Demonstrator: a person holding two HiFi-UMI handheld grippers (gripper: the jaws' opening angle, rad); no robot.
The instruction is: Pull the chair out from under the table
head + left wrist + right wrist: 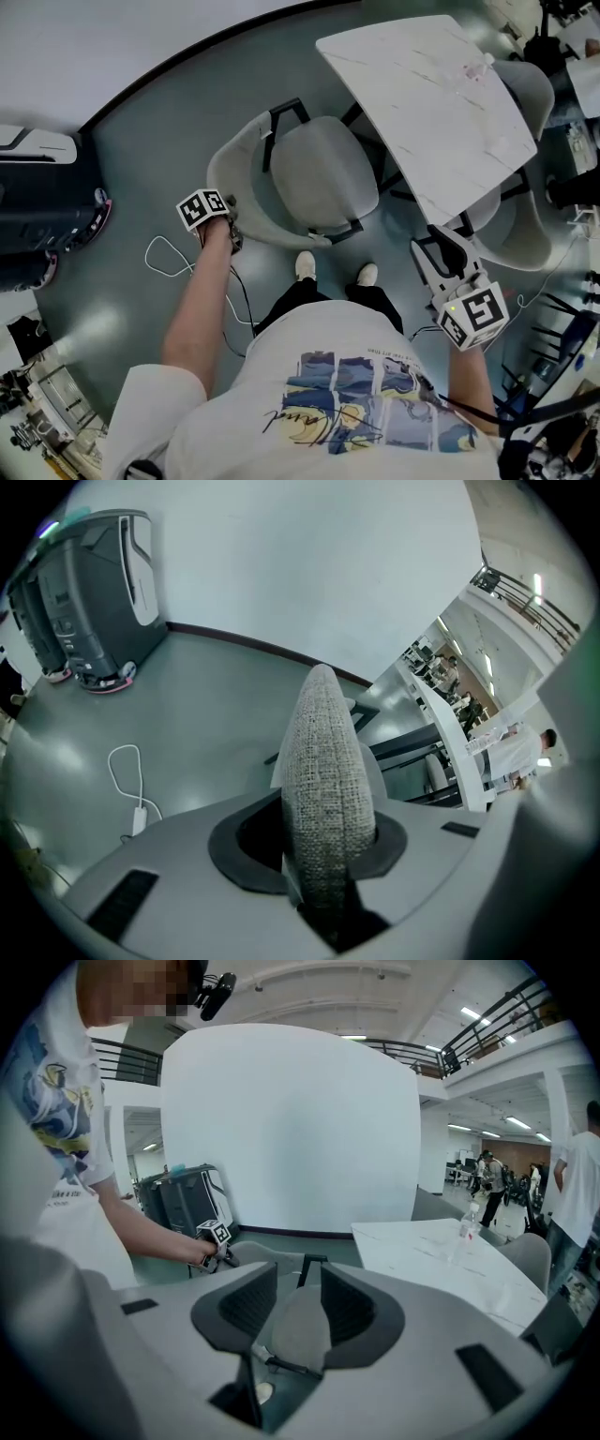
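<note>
grey-green floor (141,141), curved white wall behind. the white counter (422,103) is the reference. the chair (323,173) stands against the counter's near-left edge, the far edge of its seat tucked under that edge and its back turned away from the counter, toward the person.

left gripper (323,855): jaws clenched on the top rim of the fabric backrest (323,752), with the rim seated deep between them. the grip sits on the end of the rim farthest from the counter. right gripper (448,246): just off the counter's near corner, jaws apart, grasping nothing, clear of the chair.

my read is that the pull is only starting, because the chair is barely out. to do it well:
- drag straight away from the counter, low and level, so the legs slide and don't tip
- 1 off-centre grip will likely yaw the chair, so counter-steer or add the right gripper on the rim end nearer the counter
- fabric may slip, so clamp firmly
- watch the shoes (306,265) just behind the chair and the white cable (164,253) further from the counter
</note>
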